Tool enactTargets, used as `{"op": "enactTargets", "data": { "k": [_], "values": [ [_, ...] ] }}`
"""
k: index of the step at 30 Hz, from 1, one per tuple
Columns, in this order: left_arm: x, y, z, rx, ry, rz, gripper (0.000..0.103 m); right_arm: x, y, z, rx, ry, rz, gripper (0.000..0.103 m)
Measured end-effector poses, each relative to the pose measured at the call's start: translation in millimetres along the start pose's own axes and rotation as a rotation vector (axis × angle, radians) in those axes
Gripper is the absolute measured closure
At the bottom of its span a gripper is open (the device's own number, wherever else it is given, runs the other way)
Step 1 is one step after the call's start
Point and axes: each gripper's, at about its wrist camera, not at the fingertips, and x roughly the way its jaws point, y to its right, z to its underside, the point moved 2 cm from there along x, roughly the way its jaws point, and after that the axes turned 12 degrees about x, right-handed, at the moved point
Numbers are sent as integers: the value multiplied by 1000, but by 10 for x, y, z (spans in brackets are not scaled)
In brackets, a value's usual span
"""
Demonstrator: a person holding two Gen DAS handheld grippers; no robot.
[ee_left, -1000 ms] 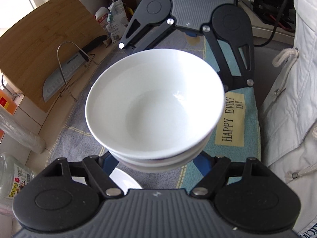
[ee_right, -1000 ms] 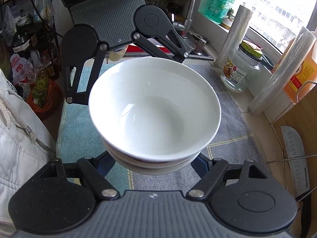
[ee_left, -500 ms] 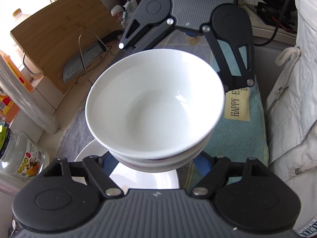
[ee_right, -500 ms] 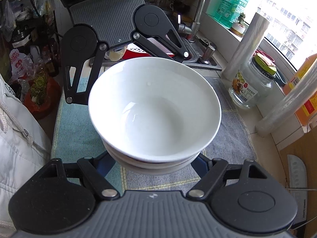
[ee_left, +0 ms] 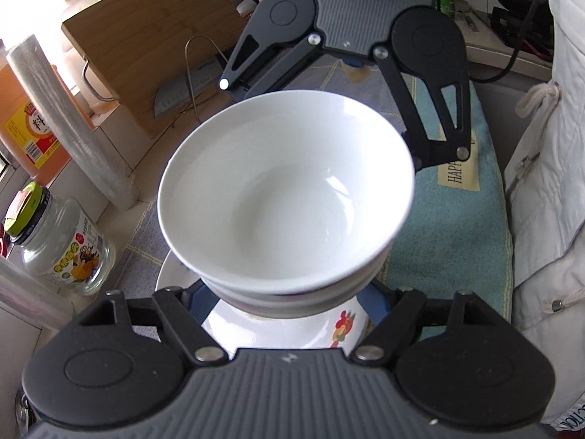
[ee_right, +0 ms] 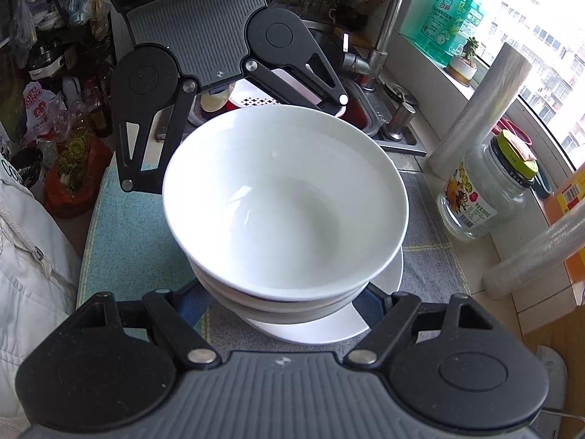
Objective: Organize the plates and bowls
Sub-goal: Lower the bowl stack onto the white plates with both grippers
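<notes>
A stack of white bowls [ee_left: 287, 197] fills the middle of both views, and shows in the right wrist view [ee_right: 285, 201] too. My left gripper [ee_left: 285, 294] grips the stack's lower part from one side. My right gripper [ee_right: 283, 301] grips it from the opposite side, so each gripper faces the other. The stack hangs just above a white plate [ee_left: 329, 333] with a coloured print, which lies on the towel [ee_left: 438, 241]; the plate also shows in the right wrist view [ee_right: 329, 325]. Whether the bowls touch the plate is hidden.
A glass jar [ee_right: 486, 190] and a roll of plastic wrap [ee_right: 479, 106] stand by the window side. A cutting board [ee_left: 146, 51] and a cleaver [ee_left: 182, 87] lean at the wall. The sink and faucet [ee_right: 380, 47] lie beyond the towel.
Both grippers have carried the bowl stack along the counter toward the jar and sink end. The printed plate has come into view under the stack.
</notes>
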Motion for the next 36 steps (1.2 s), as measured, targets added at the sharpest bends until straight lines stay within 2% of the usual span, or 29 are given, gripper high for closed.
{"op": "enactTargets", "data": {
  "k": [16, 36],
  "values": [
    [75, -153, 286, -28, -26, -2, 23, 291, 106, -158, -12, -18, -8, 18],
    [238, -302, 336, -40, -40, 30, 23, 406, 222, -148, 21, -40, -30, 18]
  ]
}}
